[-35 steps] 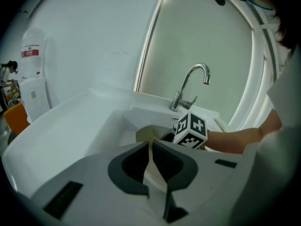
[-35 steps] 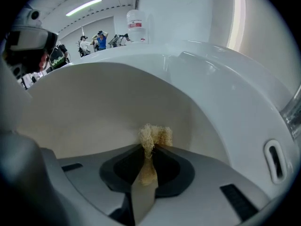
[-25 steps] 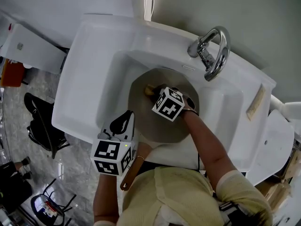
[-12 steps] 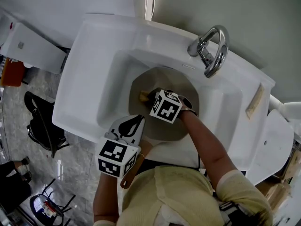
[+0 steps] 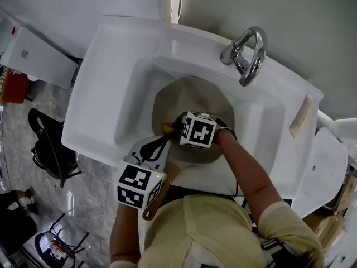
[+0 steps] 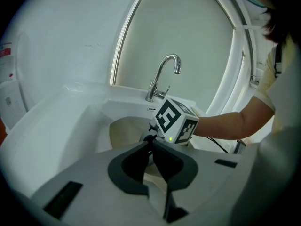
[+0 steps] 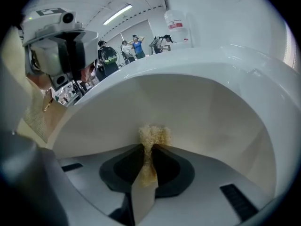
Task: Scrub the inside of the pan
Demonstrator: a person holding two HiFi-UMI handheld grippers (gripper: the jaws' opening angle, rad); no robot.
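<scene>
You're mid-scrub: your right gripper clamps the scrubber against the pan wall, frame centre. Your left gripper is closed and empty. Next, sweep sideways with steady pressure.

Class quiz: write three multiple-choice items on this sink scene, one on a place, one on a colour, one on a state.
1. Where is the pan?
A in the sink basin; B on the floor; C on a stove.
2. What colour is the sink?
A black; B white; C red.
3. The right gripper is:
A open and empty; B shut on the scrubber; C out of view.

Answers: 1 A, the basin walls surround it. 2 B, its rim is white. 3 B, its jaws pinch the yellowish scrubber.
</scene>
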